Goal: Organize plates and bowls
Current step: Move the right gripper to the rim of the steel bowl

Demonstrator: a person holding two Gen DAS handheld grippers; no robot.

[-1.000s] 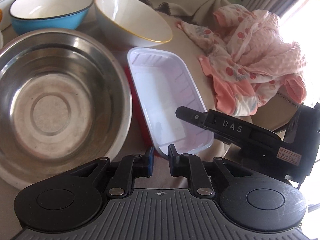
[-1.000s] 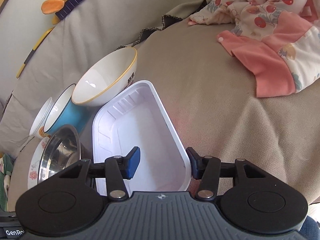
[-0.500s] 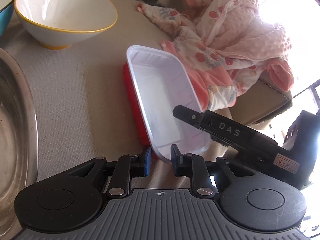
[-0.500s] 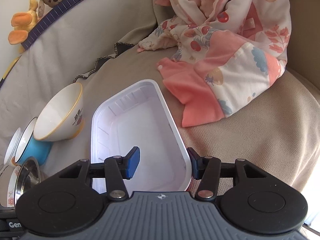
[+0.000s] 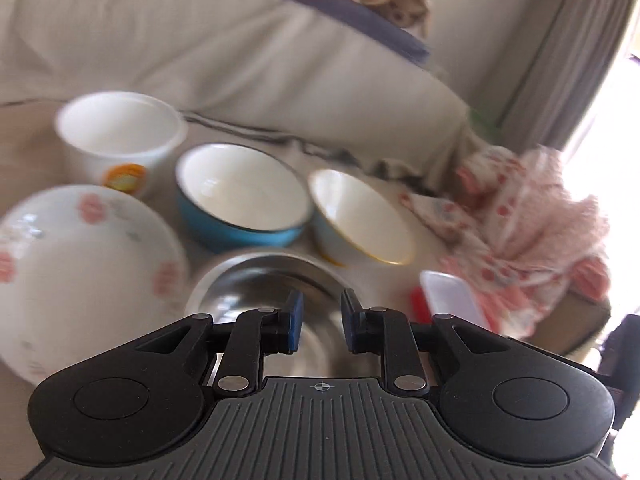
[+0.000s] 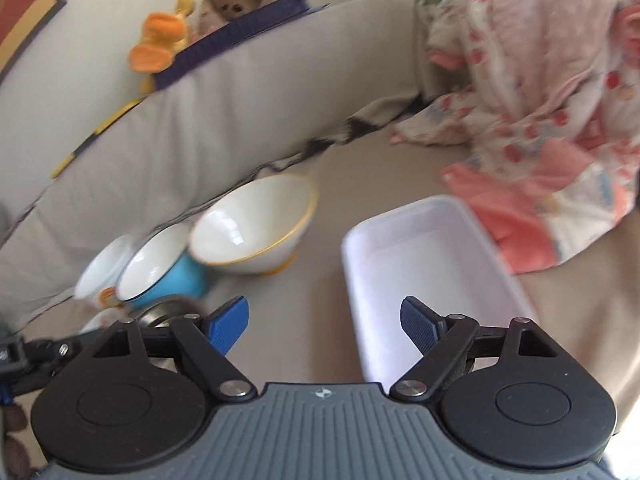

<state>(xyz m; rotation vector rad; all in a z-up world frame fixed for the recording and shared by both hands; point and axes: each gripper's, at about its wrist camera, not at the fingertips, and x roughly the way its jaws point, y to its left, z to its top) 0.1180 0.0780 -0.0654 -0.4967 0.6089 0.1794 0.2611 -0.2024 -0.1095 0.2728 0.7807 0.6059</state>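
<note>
Each tool (image 5: 319,322) is black with blue pads (image 6: 230,323) and silver screws.

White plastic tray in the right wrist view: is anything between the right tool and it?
Nothing visible. The white plastic tray lies open on the beige cushion just ahead of the right tool, whose jaws are opening with nothing between them; the pink clothes lie beyond it.

A: Where does the left wrist view sit?

B: Low behind its hand-held gripper (image 5: 319,325), tilted down over the steel bowl (image 5: 264,280), facing the sofa back (image 5: 200,52).

A: And the right wrist view?

B: Behind its own hand-held gripper (image 6: 325,325), close above the white tray (image 6: 424,248). Both share the blue bowl (image 6: 176,276), the yellow-rimmed bowl (image 5: 360,216) and the pink clothing (image 5: 532,236).
</note>
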